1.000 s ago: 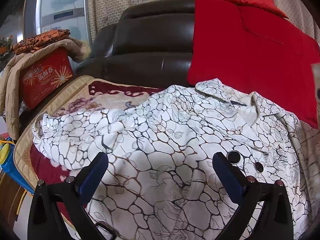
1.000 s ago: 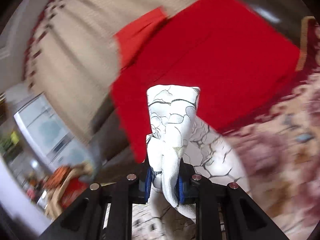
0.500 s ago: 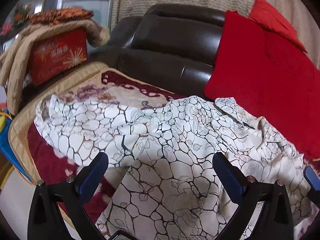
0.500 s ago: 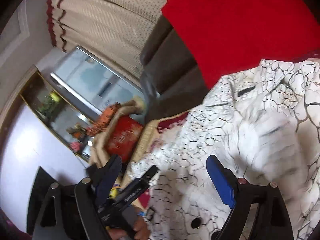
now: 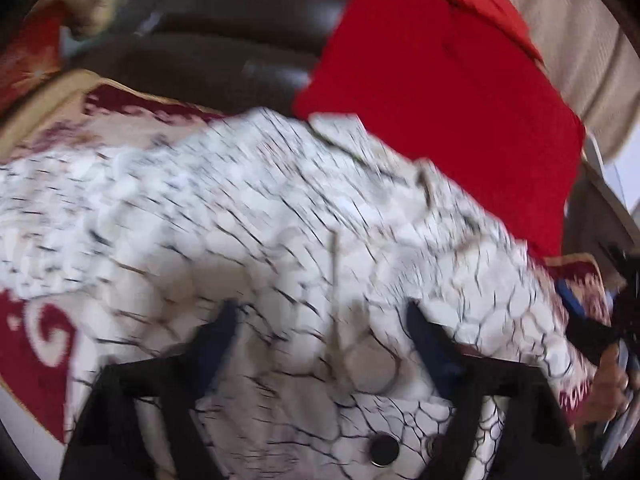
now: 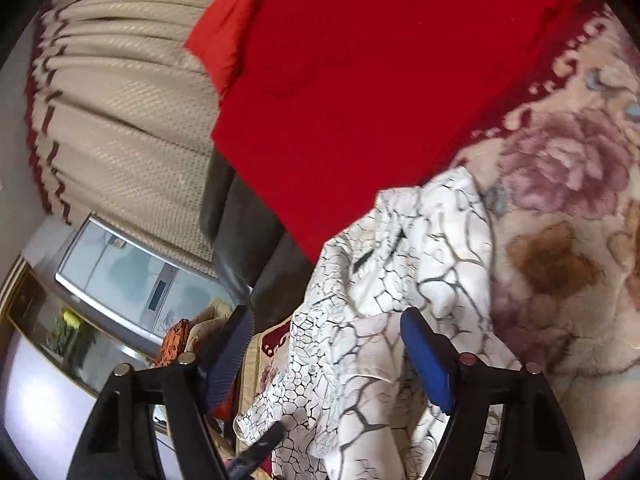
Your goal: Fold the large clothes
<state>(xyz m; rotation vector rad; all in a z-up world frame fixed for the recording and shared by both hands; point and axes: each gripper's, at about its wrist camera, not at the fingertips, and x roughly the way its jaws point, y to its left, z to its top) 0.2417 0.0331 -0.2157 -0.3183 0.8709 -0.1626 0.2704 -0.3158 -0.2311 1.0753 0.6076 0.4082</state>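
Observation:
A white shirt [image 5: 320, 208] with a dark crackle print lies spread over the sofa's floral blanket, blurred in the left wrist view. Two dark buttons [image 5: 383, 449] show at its near edge. My left gripper [image 5: 324, 332] tilts down over the shirt. Its jaws are closing, with cloth lying between the blue pads but not visibly pinched. My right gripper [image 6: 328, 344] hovers over a rumpled end of the shirt [image 6: 400, 272]. Its jaws are narrowing too, the cloth lies loose between them, and the pads do not press on it. In the left wrist view the right gripper [image 5: 580, 320] and a hand [image 5: 608, 376] sit at the right edge.
A big red cushion [image 5: 440, 100] leans on the dark leather sofa back [image 5: 224, 40] just behind the shirt. The floral blanket [image 6: 560, 240] extends to the right. A beige curtain [image 6: 120, 100] hangs behind, and a red box [image 5: 24, 60] with draped cloth stands at the far left.
My right gripper let go of the bunched cloth it held, opened wide and dropped toward the shirt. My left gripper tipped down toward the shirt and its jaws came closer together.

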